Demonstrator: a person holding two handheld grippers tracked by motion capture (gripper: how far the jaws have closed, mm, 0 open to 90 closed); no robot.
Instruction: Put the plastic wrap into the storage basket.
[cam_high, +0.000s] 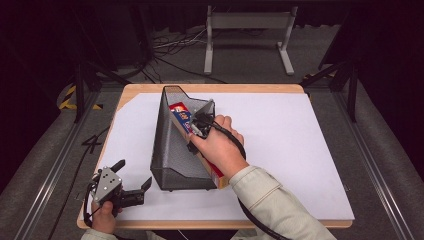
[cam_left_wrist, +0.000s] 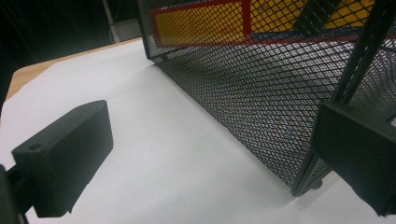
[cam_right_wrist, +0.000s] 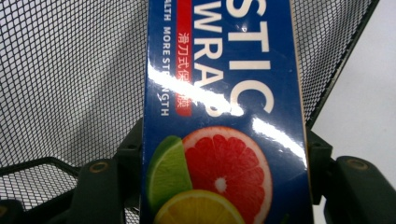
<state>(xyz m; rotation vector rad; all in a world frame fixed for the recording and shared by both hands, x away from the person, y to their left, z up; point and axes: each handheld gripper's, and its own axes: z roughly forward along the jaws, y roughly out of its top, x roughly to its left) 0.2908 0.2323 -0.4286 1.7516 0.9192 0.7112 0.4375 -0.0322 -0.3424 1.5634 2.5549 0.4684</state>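
- Two tools, one in each hand, work at a bench covered by a white sheet; the black mesh file holder serves as landmark throughout
- Right tool: at the holder's open top, jaws closed narrow on the long sides of the plastic wrap box; in the right gripper view a black jaw sits flush against each edge of the blue carton. Gripping across the narrow width likely keeps the long carton steady while it slides along the mesh wall
- Plastic wrap box: lies slanted inside the holder, upper end against the tall back corner, lower end jutting past the holder's low front lip toward the person. Judged as partly inserted, not yet seated
- Left tool: off the holder's near left corner, well apart from the box, jaws wide with nothing between them; the left gripper view places its two pads on either side of the holder's corner post without contact. It appears parked, ready to brace the holder if it shifts
- Hidden or unclear: the person's right hand covers the carton's middle and most of the right tool; the box's lower end is cut off behind the sleeve; print on the carton is cropped, reading partly "WRAP"; whether the box touches the holder's floor cannot be told
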